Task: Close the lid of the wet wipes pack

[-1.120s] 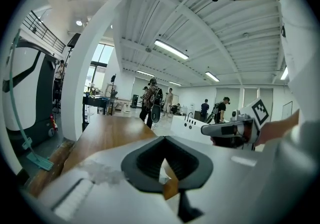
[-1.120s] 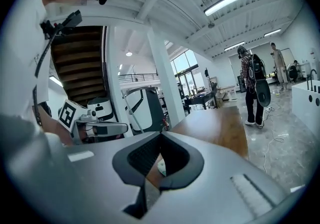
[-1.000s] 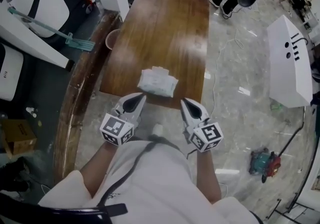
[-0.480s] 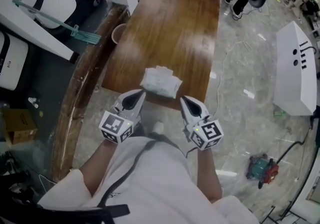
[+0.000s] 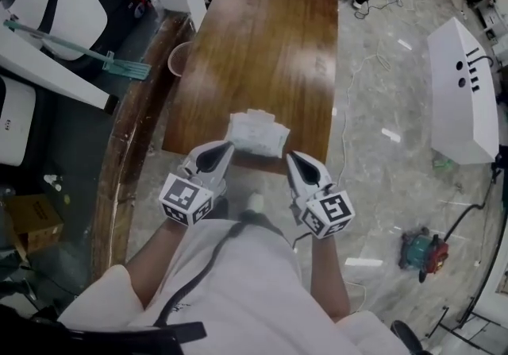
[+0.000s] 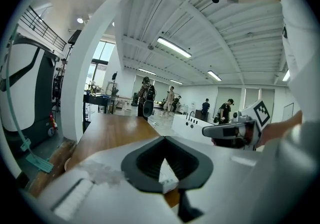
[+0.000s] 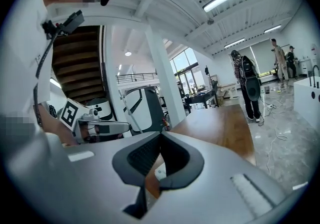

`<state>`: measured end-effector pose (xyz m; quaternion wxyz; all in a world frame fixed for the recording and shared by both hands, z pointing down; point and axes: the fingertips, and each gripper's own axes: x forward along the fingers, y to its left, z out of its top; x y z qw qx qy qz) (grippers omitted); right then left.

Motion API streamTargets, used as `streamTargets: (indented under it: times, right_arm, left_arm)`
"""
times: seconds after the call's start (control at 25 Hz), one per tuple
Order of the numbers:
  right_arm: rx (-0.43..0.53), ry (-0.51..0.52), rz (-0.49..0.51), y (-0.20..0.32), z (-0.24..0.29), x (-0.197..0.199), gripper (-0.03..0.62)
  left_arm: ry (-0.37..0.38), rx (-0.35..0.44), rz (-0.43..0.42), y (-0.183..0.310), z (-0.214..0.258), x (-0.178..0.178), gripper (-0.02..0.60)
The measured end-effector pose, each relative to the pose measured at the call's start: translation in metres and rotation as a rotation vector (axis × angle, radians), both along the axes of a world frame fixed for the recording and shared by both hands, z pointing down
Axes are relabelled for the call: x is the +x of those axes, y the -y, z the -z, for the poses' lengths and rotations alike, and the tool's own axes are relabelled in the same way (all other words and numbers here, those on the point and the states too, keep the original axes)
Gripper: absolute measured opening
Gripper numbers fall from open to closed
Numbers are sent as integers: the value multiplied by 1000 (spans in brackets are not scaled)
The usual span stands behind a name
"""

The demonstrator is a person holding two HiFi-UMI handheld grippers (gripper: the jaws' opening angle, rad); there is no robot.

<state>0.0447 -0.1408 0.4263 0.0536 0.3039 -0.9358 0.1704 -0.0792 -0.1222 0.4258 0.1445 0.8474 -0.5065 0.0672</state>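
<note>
The long wooden counter (image 5: 262, 44) fills the middle of the head view and runs away from the person, its surface bare apart from one item at the near end. Below it, the person's white-sleeved arms reach forward, one tool in each hand, both held just short of the counter's near edge and pointing almost level toward it. The left tool (image 5: 222, 151) has its jaws brought together with nothing between them. Its own view shows the dark pads meeting at the tip, with only a glimpse of something white past them. The right tool (image 5: 294, 159) looks the same, tips together and empty, and stands well apart from its partner. The wet wipes pack (image 5: 255, 133) lies flat on the counter right at that near edge. It sits between the lines of the two tools and just beyond their tips, and neither tool touches it. The pack is small and pale in the head view, so the lid cannot be made out with certainty. A lighter raised strip along its far side may be the flap standing open. As far as the pictures show, the closing has not been started: the tools are lined up either side of the pack, but nothing has been pressed, and the whole step of pushing the flap down remains to be done.
</note>
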Motion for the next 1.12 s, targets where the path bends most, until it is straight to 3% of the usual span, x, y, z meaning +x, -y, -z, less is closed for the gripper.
streamTargets:
  times: [0.28, 0.64, 0.68, 0.96, 1.12]
  right_arm:
    - [-6, -1, -97, 1, 3, -8, 9]
    - [-46, -22, -195, 0, -14, -14, 9]
    - [-53, -25, -205, -1, -17, -14, 9]
    - [-101, -39, -243, 4, -47, -20, 9]
    - [-119, -41, -237, 7, -60, -21, 9]
  left_arm:
    - [23, -7, -102, 21, -2, -11, 3]
    - [57, -71, -294, 51, -47, -3, 7]
    - [62, -76, -307, 54, -52, -3, 28]
    - [92, -107, -352, 90, -90, -1, 37]
    - [103, -126, -379, 100, -109, 7, 75]
